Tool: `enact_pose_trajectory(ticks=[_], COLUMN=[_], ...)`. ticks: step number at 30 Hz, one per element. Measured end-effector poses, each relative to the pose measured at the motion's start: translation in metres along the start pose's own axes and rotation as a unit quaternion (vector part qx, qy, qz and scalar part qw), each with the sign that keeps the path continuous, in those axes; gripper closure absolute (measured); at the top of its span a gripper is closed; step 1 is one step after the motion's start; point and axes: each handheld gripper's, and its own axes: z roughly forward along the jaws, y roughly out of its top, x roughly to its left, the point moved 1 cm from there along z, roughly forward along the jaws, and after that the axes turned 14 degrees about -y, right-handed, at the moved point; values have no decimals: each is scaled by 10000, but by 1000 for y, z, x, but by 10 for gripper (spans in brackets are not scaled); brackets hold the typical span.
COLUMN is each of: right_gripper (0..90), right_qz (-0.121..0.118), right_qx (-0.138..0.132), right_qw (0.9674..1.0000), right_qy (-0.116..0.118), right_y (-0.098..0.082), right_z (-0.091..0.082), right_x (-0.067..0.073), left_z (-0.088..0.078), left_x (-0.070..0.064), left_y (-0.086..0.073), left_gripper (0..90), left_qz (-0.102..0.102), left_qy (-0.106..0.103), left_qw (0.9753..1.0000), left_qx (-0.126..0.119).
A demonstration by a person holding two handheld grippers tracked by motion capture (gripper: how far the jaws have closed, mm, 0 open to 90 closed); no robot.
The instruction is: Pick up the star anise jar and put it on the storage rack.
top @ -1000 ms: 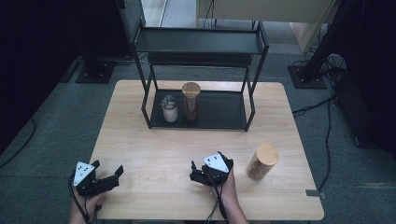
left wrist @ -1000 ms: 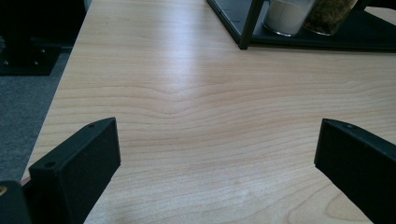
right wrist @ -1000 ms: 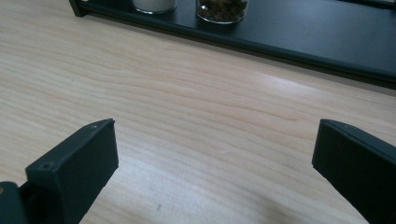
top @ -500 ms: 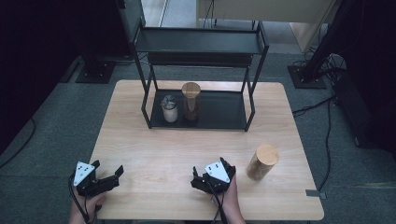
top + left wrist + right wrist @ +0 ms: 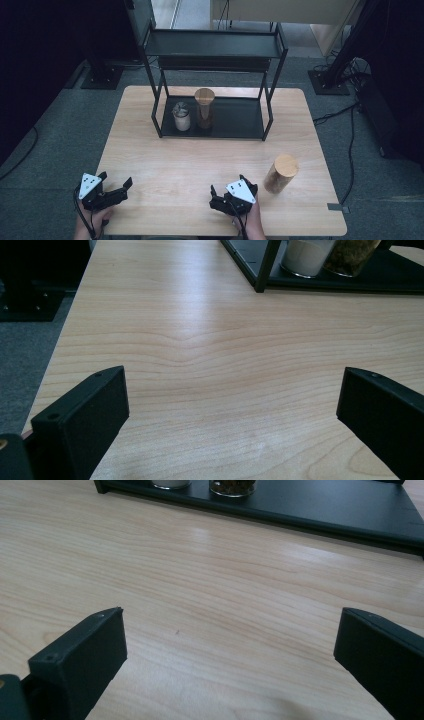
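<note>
While both grippers rest low at the near edge of the wooden table [image 5: 200, 160], the left gripper [image 5: 116, 189] and right gripper [image 5: 227, 192] each have their jaws spread wide around nothing. 2 jars, a white-filled jar [image 5: 181, 117] and a taller brown-filled jar [image 5: 204, 107], stand side by side on the black rack's [image 5: 240, 120] bottom shelf. Well apart from them, a wooden-lidded canister [image 5: 281, 173] stands just beside the right gripper.

Two jars [image 5: 181, 116] [image 5: 204, 107] side by side on rack's bottom shelf [image 5: 240, 120], far table [image 5: 200, 165] end; canister [image 5: 280, 173] near right, beside right gripper [image 5: 227, 192].
</note>
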Motion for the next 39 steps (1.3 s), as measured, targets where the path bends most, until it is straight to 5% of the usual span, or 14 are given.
enact_pose_trajectory(ticks=[9,39], right_gripper=[4,1], right_qz=[-97,-115], right_qx=[-59,-124], right_qw=[9999,9998], right_qy=[110,-134], right_y=[-9,-32], right_z=[-15,-43], right_x=[-14,-68], left_z=[0,0], left_x=[0,-1], left_y=[0,0], left_gripper=[5,5], left_qz=[29,43], left_qy=[9,-8], left_qw=[10000,10000], left_qx=[38,13])
